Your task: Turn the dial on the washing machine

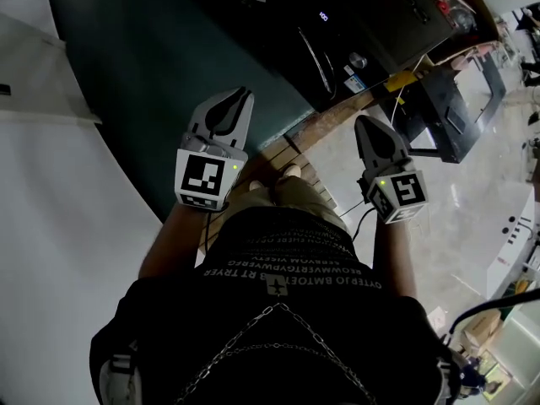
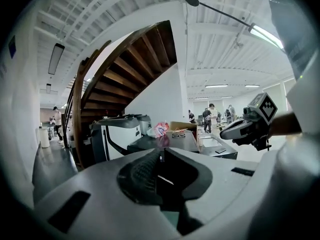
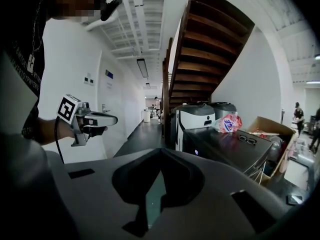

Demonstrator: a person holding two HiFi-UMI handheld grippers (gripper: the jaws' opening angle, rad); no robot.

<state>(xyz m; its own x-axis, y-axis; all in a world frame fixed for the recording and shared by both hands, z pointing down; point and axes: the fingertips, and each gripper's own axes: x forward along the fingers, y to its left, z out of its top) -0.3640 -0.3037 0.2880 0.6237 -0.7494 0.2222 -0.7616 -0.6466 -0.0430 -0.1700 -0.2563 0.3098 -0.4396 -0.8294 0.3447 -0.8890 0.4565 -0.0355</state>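
Our shirt [image 1: 278, 310] is crowding the head view; left gripper [image 1: 240, 98] and right gripper [image 1: 372, 126] are hovering clenched, empty, well apart from the washing machine dial [image 1: 358, 60]. Each gripper view is showing jaws together; arriving shut, we are risking skidding off it

- head view: from above the person, facing steeply down over the torso, left gripper [image 1: 239, 95] and right gripper [image 1: 364, 123] close below, washing machine [image 1: 380, 15] top beyond
- left gripper view: roughly level along its own jaws, right gripper at right
- right gripper view: same heading, left gripper at left
- both gripper views share the staircase [image 2: 125, 69] and machine top, neither close
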